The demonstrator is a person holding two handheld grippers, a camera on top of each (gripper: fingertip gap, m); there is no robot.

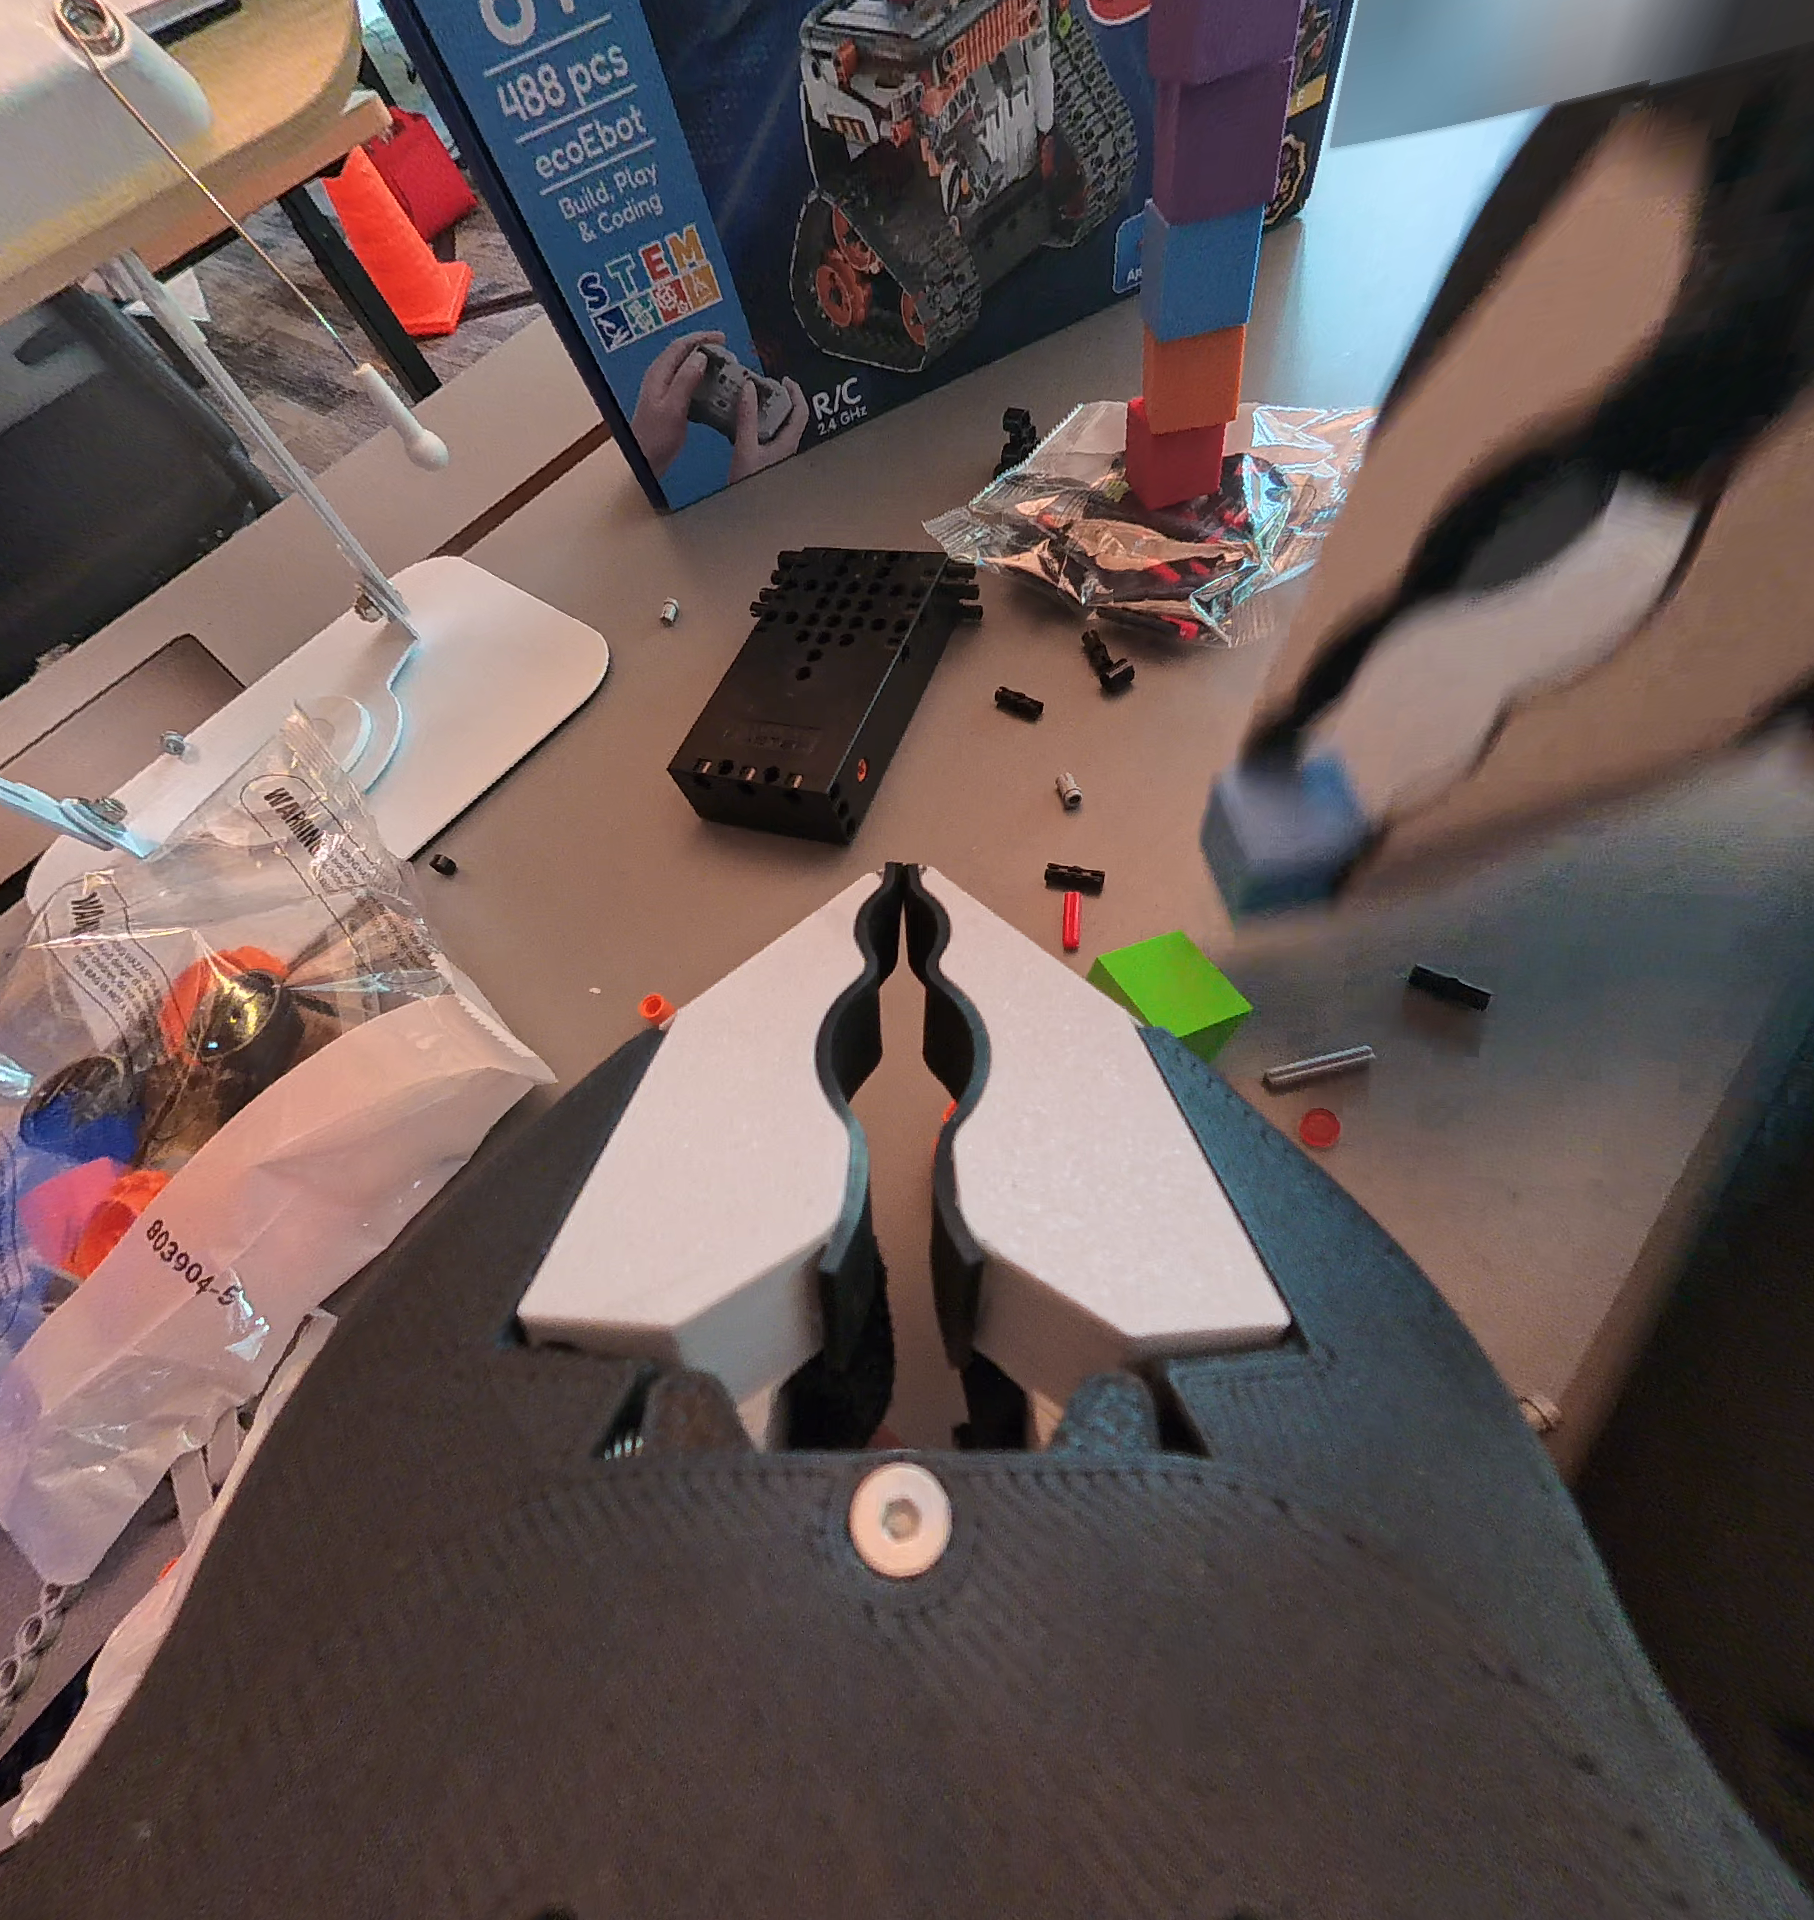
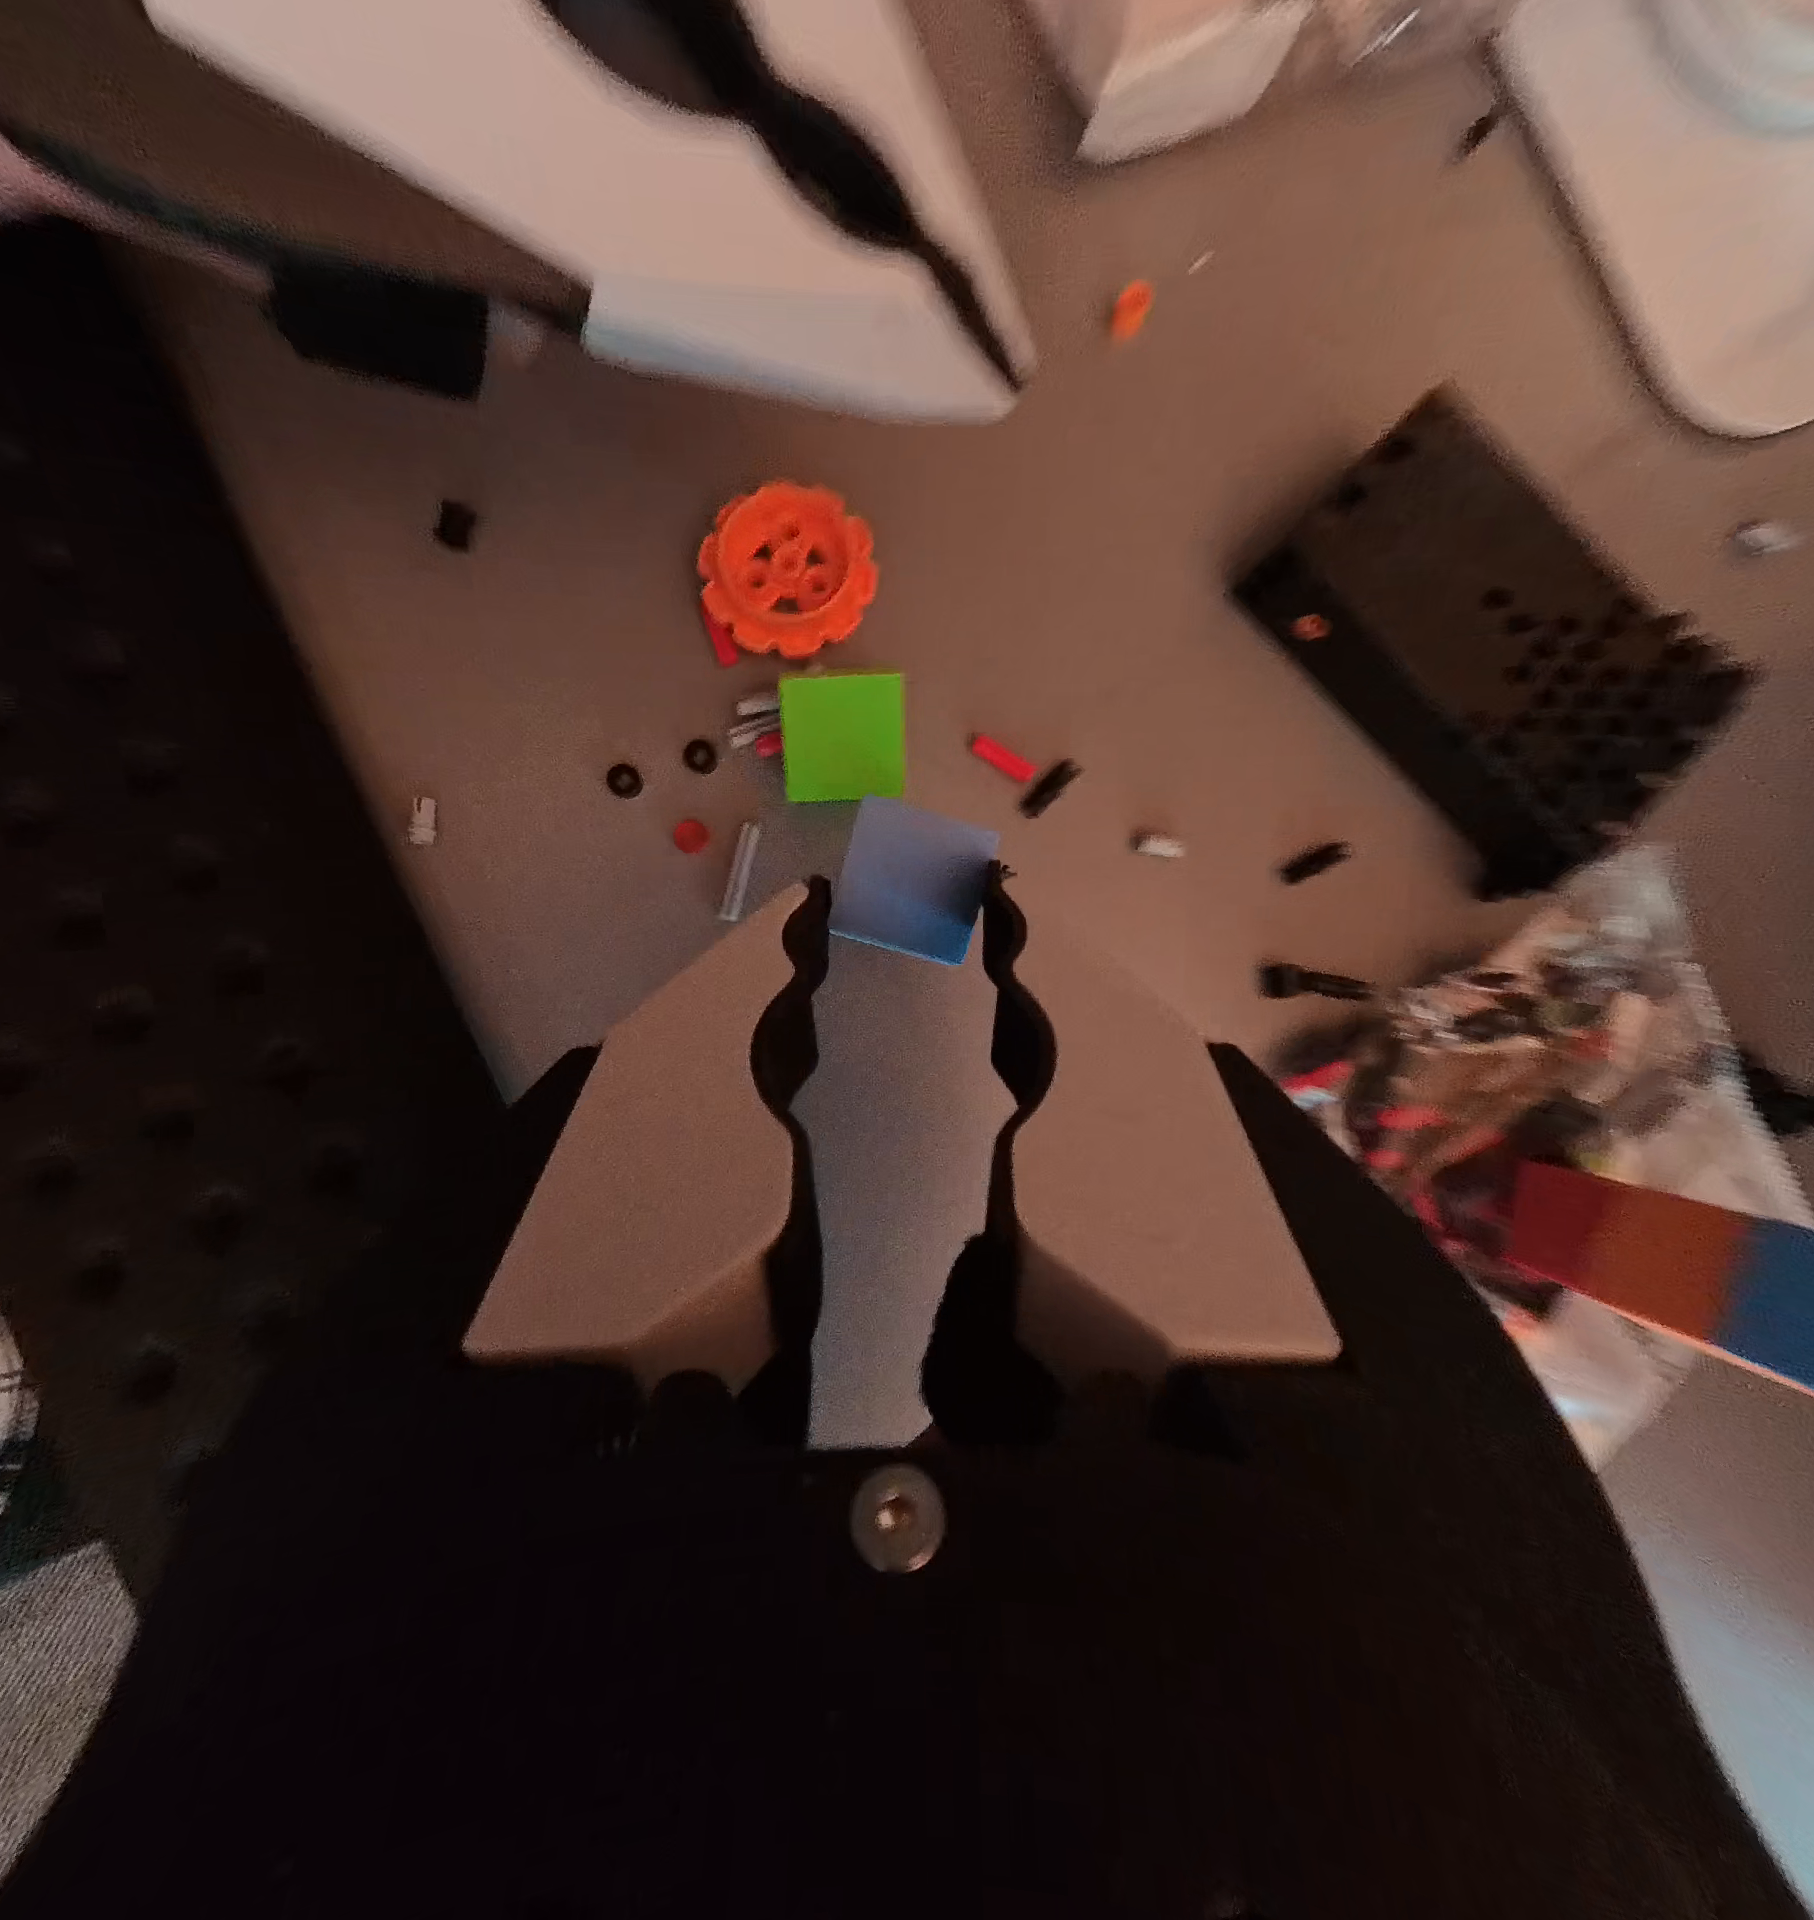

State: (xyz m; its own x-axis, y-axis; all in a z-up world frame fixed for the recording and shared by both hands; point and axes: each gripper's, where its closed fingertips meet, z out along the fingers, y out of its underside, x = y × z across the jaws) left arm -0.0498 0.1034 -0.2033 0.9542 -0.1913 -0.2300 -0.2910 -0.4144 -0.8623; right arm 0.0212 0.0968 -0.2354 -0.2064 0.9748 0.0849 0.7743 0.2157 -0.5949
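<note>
My right gripper is shut on a blue cube and holds it above the grey table; it also shows blurred in the left wrist view with the blue cube. My left gripper is shut and empty, its tips low over the table. A green cube lies just right of it, and shows in the right wrist view. A tower of cubes, red, orange, blue and purple, stands on a plastic bag at the back.
A black perforated block lies ahead of the left gripper. A blue toy box stands behind. A white stand base and bags of parts are at the left. An orange wheel and small loose parts lie near the green cube. The tips of one gripper are about 8 cm away from the tips of the other. It is some 7 cm from my left tips to the orange wheel.
</note>
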